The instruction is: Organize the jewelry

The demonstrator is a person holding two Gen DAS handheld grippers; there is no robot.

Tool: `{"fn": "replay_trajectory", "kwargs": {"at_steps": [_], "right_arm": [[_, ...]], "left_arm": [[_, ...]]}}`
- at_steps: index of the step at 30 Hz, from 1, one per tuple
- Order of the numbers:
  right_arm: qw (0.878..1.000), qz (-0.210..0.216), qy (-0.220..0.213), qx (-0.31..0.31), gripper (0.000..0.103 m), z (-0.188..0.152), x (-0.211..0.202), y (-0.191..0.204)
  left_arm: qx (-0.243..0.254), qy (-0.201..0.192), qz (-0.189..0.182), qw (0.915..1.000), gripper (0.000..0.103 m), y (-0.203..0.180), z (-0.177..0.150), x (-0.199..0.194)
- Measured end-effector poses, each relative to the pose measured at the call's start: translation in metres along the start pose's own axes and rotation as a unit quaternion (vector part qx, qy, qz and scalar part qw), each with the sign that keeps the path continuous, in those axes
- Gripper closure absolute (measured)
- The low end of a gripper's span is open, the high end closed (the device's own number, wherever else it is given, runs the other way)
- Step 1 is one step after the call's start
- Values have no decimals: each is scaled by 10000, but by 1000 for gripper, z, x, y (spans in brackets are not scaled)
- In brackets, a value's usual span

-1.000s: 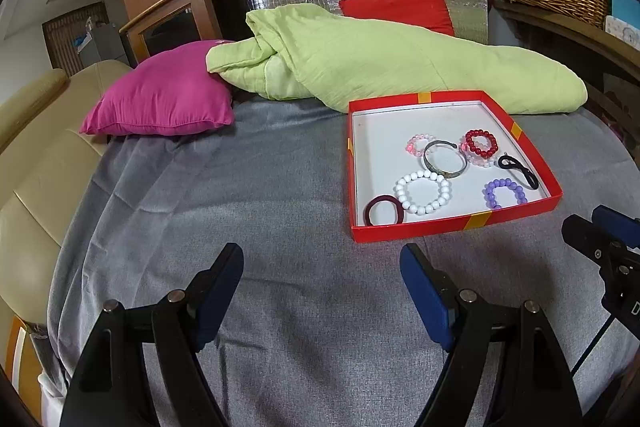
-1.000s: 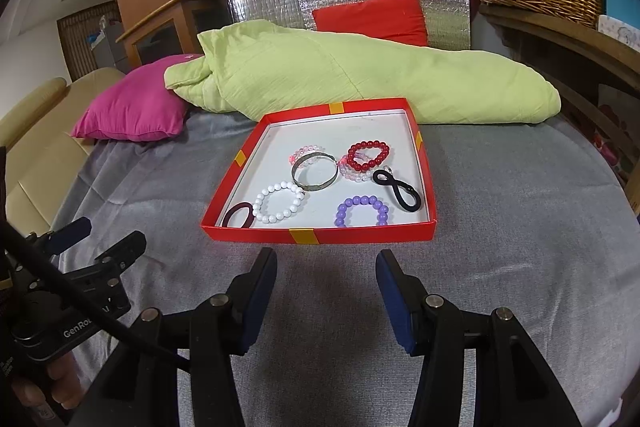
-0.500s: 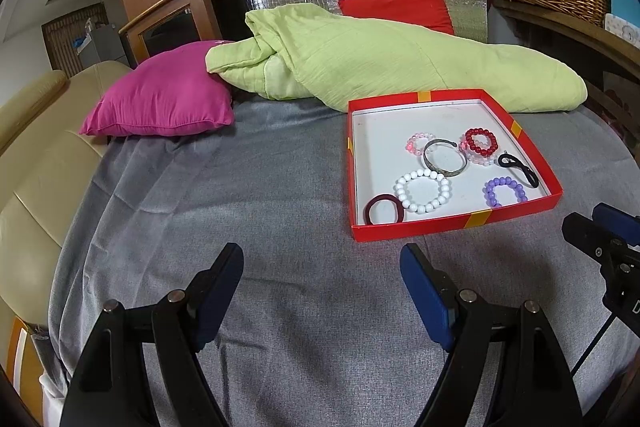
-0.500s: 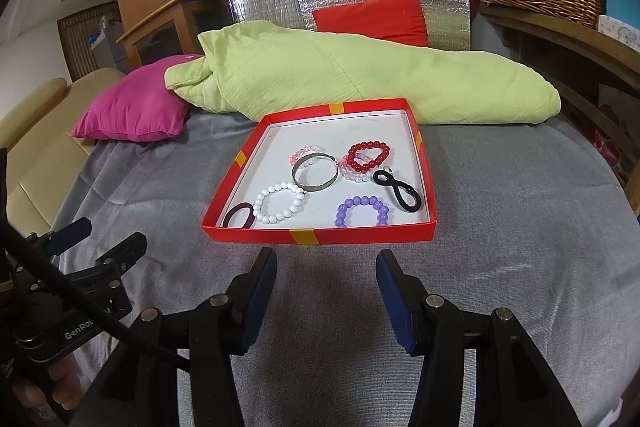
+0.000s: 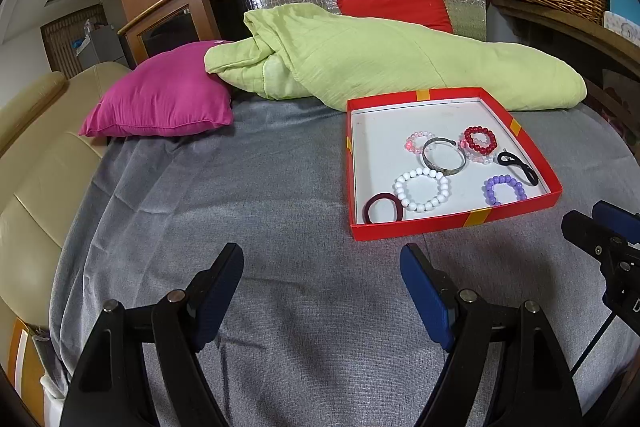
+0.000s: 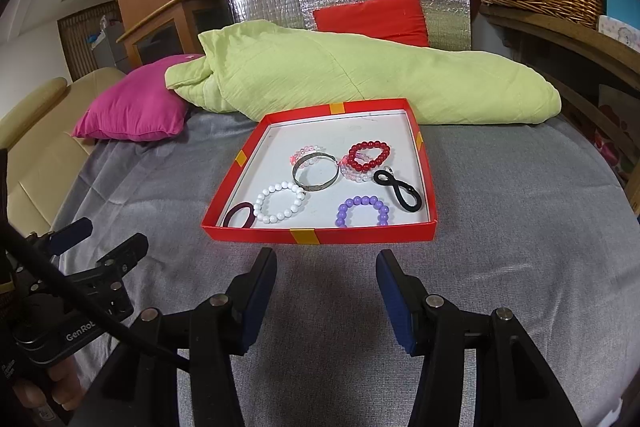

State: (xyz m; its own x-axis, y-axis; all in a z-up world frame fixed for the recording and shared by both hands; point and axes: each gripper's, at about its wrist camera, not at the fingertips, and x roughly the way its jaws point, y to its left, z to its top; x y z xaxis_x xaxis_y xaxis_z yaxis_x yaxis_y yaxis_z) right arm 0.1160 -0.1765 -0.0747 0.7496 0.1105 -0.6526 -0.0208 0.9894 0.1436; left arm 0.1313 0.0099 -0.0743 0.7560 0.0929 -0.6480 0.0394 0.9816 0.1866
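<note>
Jewelry pieces lay loose in a shallow red cardboard box lid with a white floor (image 6: pixel 424 163), just ahead of the right hand-held gripper (image 6: pixel 326 267) and ahead-right of the left hand-held gripper (image 5: pixel 322 263). Nearest the right one: purple bead bracelet (image 6: pixel 363 210), white bead bracelet (image 6: pixel 281 202), dark maroon hair band (image 6: pixel 240 215). Farther in: silver metal bangle (image 6: pixel 315 172), black looped hair tie (image 6: pixel 398 190), red bead bracelet (image 6: pixel 369 155) resting on a pale pink bead bracelet (image 6: pixel 354 174), another pink bead bracelet (image 6: pixel 306 151) behind the bangle. Both hand-held grippers hovered over grey bedcloth (image 6: pixel 520 227), blue pads parted, nothing between them; left spread wider. Beyond the lid, rumpled lime-green quilt (image 6: pixel 360 83) and magenta cushion (image 6: pixel 132 107).
</note>
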Motion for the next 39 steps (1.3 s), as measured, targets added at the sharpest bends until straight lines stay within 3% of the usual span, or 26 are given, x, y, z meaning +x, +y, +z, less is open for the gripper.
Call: {"fn": "replay_trajectory", "kwargs": {"at_steps": [39], "right_arm": [[10000,-12,-30,-47,47,0,-1,2]], "left_arm": [[54,-96,-96,9999,22,-2,-1,-4]]}}
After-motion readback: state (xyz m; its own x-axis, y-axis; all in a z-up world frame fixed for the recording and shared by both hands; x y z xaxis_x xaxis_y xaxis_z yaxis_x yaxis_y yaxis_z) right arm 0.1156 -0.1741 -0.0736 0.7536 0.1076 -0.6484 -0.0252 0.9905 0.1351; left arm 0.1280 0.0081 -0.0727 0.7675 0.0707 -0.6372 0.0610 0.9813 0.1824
